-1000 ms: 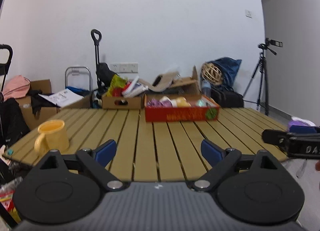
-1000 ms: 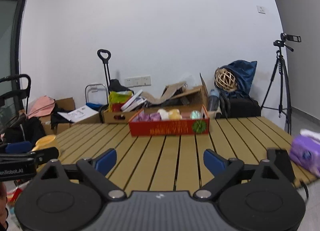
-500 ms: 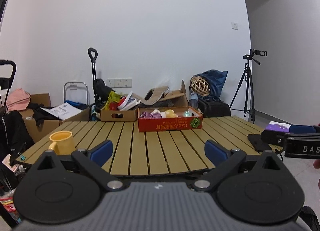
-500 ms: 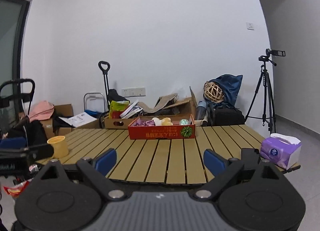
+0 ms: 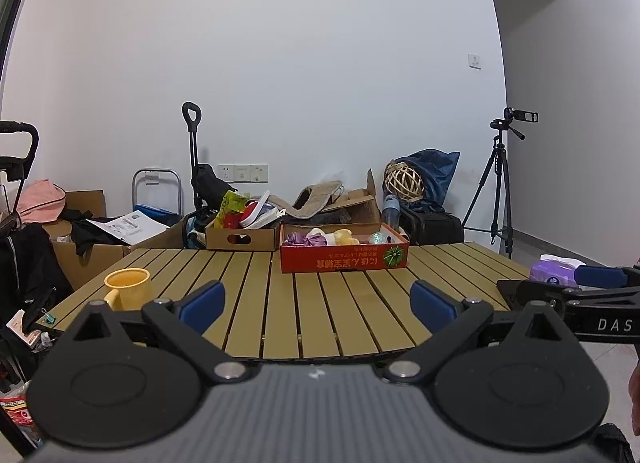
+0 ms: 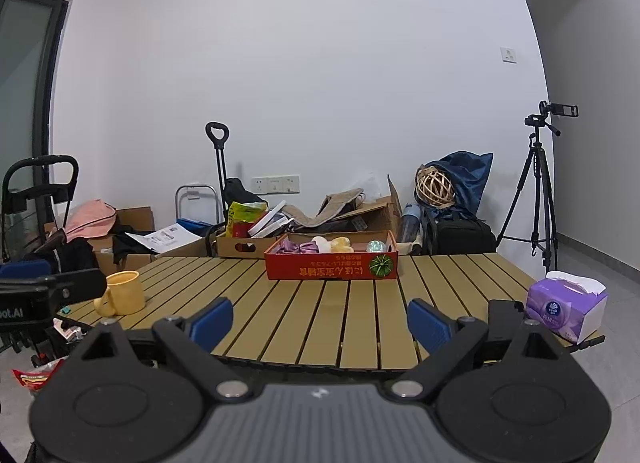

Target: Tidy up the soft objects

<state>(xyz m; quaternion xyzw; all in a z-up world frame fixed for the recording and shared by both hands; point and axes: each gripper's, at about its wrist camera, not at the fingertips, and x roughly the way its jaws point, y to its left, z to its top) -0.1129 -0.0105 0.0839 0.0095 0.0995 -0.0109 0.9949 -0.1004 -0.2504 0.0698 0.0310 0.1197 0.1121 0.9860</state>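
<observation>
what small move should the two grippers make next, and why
Probably bring both forward over the slatted wooden table toward the red cardboard box at its far edge. The left gripper and right gripper are open and empty, short of the near edge, and the soft toys lie in that box.

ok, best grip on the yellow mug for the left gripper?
Take the yellow mug across its round body, coming level from the near table edge. It stands upright near the left corner of the table, with its handle facing the near-left, so a side pinch clear of the handle looks safest. The left gripper is open and empty, probably wide enough.
</observation>
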